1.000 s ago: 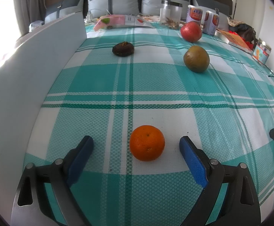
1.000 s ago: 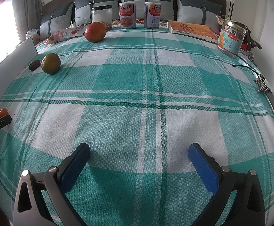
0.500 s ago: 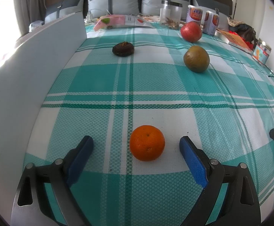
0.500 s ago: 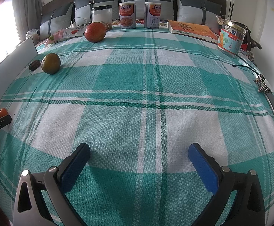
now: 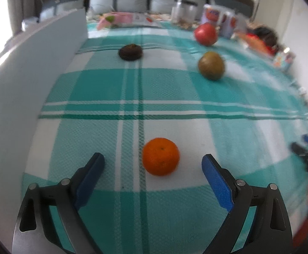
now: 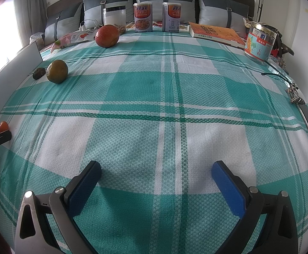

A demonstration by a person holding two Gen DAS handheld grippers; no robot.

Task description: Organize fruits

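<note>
A small orange (image 5: pixel 160 159) lies on the green plaid cloth between the open fingers of my left gripper (image 5: pixel 152 165), untouched. Farther off lie a dark wrinkled fruit (image 5: pixel 130 52), a green-brown round fruit (image 5: pixel 211 65) and a red fruit (image 5: pixel 205 34). The right wrist view shows the same orange (image 6: pixel 3 126) at far left, the dark fruit (image 6: pixel 39 73), the green-brown fruit (image 6: pixel 57 71) and the red fruit (image 6: pixel 107 36). My right gripper (image 6: pixel 156 171) is open and empty over bare cloth.
A white board (image 5: pixel 26 80) stands along the left edge. At the back are two cans (image 6: pixel 143 17), a clear jar (image 6: pixel 114 18), a snack bag (image 6: pixel 73 39), an orange book (image 6: pixel 215 33) and a tin (image 6: pixel 259 42). Keys (image 6: pixel 294 94) lie at right.
The left gripper view has shifted slightly and is blurred; the orange now sits a bit right of centre between the fingers. The right gripper has not moved.
</note>
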